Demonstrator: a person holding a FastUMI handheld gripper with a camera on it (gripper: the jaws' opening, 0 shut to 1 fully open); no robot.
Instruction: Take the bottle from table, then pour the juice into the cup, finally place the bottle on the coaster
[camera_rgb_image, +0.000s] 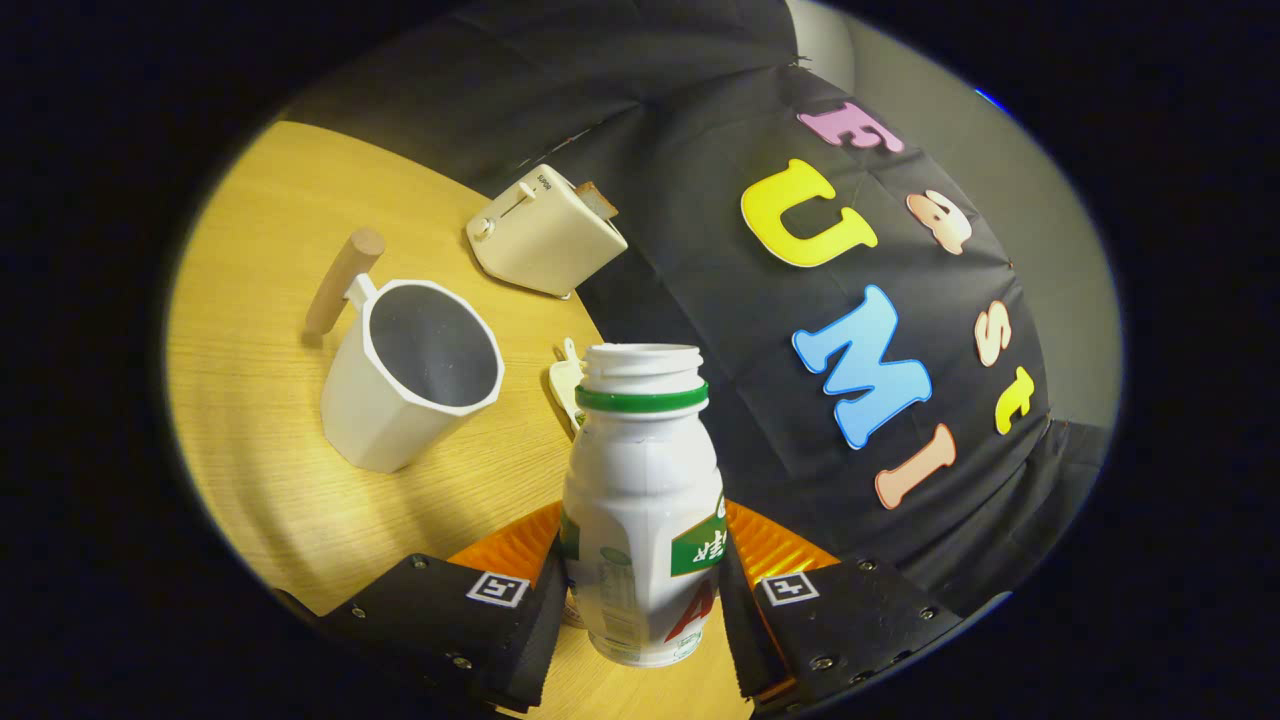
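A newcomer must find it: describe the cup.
On the round wooden table, look beyond the bottle clamped in the hand-held gripper. The cup stands there, before the toaster. It alone is white, faceted, open-topped, with a wooden handle.

The bottle (642, 500) carries a green label band with white characters and part of a large red letter lower down, neither legible, while small print beside the toaster (545, 232) lever is too small to read.
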